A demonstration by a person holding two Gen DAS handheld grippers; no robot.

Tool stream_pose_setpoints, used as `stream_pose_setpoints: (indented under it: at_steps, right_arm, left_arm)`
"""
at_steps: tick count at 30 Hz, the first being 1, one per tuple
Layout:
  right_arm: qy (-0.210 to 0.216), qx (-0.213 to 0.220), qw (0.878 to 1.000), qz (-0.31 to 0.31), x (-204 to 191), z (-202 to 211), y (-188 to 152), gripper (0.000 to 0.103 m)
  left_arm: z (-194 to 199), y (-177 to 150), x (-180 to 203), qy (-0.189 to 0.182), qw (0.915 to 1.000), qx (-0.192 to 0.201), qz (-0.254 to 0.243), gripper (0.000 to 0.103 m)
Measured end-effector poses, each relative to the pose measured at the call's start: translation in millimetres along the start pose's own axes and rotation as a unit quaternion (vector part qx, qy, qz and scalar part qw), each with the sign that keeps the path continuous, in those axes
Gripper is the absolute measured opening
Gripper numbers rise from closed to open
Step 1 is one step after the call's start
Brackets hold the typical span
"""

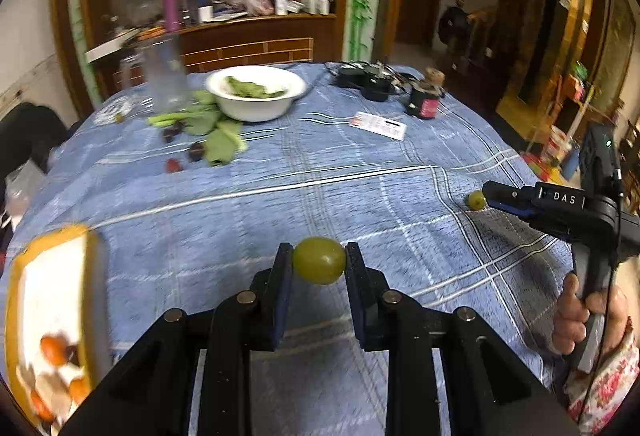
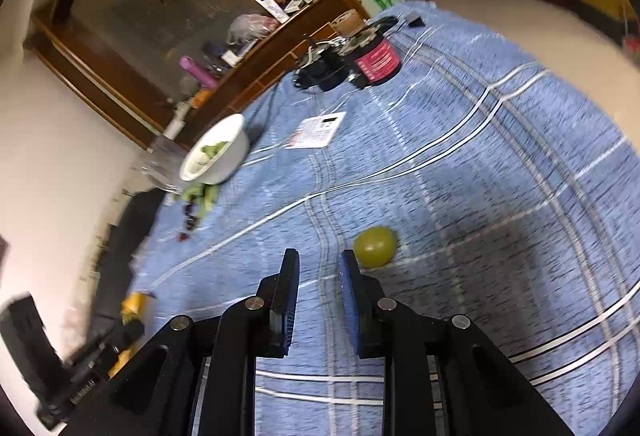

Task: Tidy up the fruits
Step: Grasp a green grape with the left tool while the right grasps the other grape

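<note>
Yellow-rimmed tray point(image 1: 90, 276) at 8 o'clock held orange fruits. Left tool point(image 1: 319, 260) clamped green grape point(image 1: 319, 261) above blue-cloth bench point(image 1: 360, 164). Right tool point(image 2: 319, 265) shut, empty; second grape point(image 2: 375, 246) on cloth at its 1 o'clock, outside fingers.

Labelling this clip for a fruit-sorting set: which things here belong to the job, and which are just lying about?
Job:
- green grape pinched in left tool
- second green grape loose beside right tool
- yellow-rimmed tray holding orange fruits

Lying about:
- white bowl of greens
- dark jar
- printed card
- clear jug
</note>
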State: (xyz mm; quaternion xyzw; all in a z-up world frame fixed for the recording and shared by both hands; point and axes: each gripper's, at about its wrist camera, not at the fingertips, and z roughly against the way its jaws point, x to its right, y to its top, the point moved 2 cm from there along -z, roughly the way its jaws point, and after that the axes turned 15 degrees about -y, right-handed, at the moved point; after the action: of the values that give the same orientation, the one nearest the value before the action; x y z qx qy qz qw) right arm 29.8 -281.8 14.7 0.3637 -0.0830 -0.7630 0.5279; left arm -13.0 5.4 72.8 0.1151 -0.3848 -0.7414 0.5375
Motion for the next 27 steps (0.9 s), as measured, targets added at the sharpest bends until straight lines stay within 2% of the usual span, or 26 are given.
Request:
stream_pose_setpoints:
  at_steps: [3, 6, 9, 10, 11, 15, 18, 20, 21, 27]
  right_arm:
    - [0.022, -0.005, 1.0, -0.012, 0.2, 1.7, -2.1, 0.022]
    - [0.012, 0.007, 1.0, -0.007, -3.7, 7.4, -4.1, 0.022]
    - [-0.067, 0.047, 0.996, 0.028, -9.2, 17.5, -3.3, 0.024]
    - [-0.114, 0.065, 0.99, 0.05, -13.2, 18.0, -2.9, 0.032]
    - [-0.135, 0.07, 0.987, 0.061, -14.7, 15.7, -2.1, 0.036]
    - [-0.166, 0.041, 0.981, 0.088, -21.4, -9.1, -3.1, 0.038]
    - [-0.194, 0.029, 0.974, 0.113, -26.6, -25.1, -3.2, 0.038]
    - [-0.191, 0.028, 0.975, 0.111, -22.9, -25.9, -1.7, 0.033]
    - [-0.19, 0.027, 0.975, 0.108, -19.9, -26.2, -0.5, 0.026]
    - [-0.146, 0.02, 0.986, 0.075, -10.6, -14.4, -2.6, 0.026]
  left_arm:
    - [22.0, -9.3, -18.6, 0.01, 0.9992, 0.013, 0.037, 0.025]
    - [40.8, -19.2, -40.8, 0.022, 0.9967, 0.021, 0.075, 0.025]
    - [59.4, -31.3, -59.1, 0.034, 0.9943, 0.033, 0.096, 0.025]
    - [64.4, -36.0, -65.6, 0.033, 0.9931, 0.035, 0.107, 0.025]
    - [68.1, -39.5, -71.4, 0.029, 0.9918, 0.036, 0.12, 0.025]
    - [76.3, -52.7, -91.5, 0.017, 0.9848, 0.036, 0.169, 0.025]
    - [78.2, -58.1, -94.1, 0.018, 0.9829, 0.036, 0.18, 0.025]
    - [80.4, -60.3, -94.4, 0.02, 0.9821, 0.039, 0.183, 0.025]
    - [81.8, -60.9, -94.1, 0.019, 0.9818, 0.04, 0.185, 0.025]
    - [103.0, -65.5, -94.4, 0.02, 0.9824, 0.056, 0.177, 0.025]
